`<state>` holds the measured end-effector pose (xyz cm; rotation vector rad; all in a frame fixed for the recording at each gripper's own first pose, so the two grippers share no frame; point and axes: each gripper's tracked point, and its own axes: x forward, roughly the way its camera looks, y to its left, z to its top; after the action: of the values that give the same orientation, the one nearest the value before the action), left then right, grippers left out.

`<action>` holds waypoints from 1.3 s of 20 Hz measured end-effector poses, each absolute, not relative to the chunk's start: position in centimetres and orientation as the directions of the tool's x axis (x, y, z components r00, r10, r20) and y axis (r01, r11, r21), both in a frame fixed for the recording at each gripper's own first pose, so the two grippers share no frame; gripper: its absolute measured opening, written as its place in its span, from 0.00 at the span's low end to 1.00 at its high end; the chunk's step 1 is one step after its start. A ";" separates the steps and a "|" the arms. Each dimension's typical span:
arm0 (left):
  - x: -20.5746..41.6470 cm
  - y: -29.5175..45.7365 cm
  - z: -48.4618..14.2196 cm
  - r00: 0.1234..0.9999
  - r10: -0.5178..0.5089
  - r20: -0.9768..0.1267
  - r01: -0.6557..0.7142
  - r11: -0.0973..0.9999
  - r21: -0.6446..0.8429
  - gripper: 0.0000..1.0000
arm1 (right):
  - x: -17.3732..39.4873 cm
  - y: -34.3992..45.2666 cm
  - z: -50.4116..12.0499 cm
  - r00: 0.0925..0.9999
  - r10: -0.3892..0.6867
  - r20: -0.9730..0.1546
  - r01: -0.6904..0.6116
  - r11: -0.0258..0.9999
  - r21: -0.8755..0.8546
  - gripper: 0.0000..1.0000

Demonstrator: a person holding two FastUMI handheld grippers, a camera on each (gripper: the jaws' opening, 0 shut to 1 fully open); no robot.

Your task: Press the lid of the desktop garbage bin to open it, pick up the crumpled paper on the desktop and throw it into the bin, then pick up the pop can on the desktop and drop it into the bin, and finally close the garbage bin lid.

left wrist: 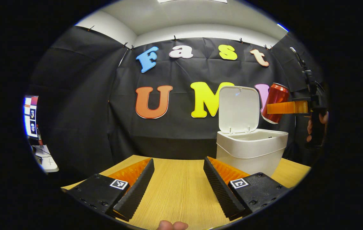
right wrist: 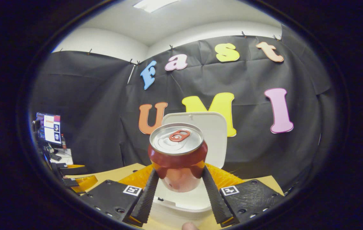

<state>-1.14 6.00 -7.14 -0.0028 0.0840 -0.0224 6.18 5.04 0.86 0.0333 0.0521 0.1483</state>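
A white desktop bin [left wrist: 251, 150] stands on the wooden table with its lid [left wrist: 239, 108] swung up. A red pop can [left wrist: 275, 102] hangs tilted in the air just right of the lid, held by my right gripper [left wrist: 280, 108] with a hand behind it. In the right gripper view the pop can [right wrist: 177, 156] sits upright between both fingers, and my right gripper [right wrist: 178, 179] is shut on it over the bin's open mouth [right wrist: 181, 201], with the lid [right wrist: 211, 134] behind. My left gripper [left wrist: 178, 172] hovers open over the table, left of the bin.
The wooden table [left wrist: 178, 191] stretches ahead of my left gripper. A monitor [left wrist: 31, 116] and a small white desk [left wrist: 45, 159] stand far left. My left gripper [right wrist: 75, 182] lies low at the left of the right gripper view.
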 end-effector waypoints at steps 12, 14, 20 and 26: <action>-0.6 9.0 -9.3 0.993 -0.010 -0.119 0.008 1.000 -0.014 0.99 | 9.2 6.8 -0.5 0.989 0.099 -0.108 -0.102 0.995 -0.020 0.75; -0.6 9.0 -9.1 0.993 -0.007 -0.116 0.003 1.000 -0.031 0.99 | 9.2 6.7 -0.6 0.987 0.103 -0.120 -0.105 0.994 -0.014 0.75; -1.4 8.7 -8.8 0.993 0.011 -0.115 -0.015 0.999 -0.035 0.99 | 9.6 5.1 0.1 0.987 0.084 -0.137 -0.087 0.996 -0.011 0.74; -0.8 4.8 -7.8 0.992 -0.059 -0.109 0.050 0.995 -0.084 1.00 | 10.4 2.6 -0.1 0.982 0.029 -0.188 -0.032 0.999 -0.008 0.74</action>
<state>-0.84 4.81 -7.78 -0.0808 0.1121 -0.0547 10.41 2.64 -0.06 -0.0111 0.1885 0.0307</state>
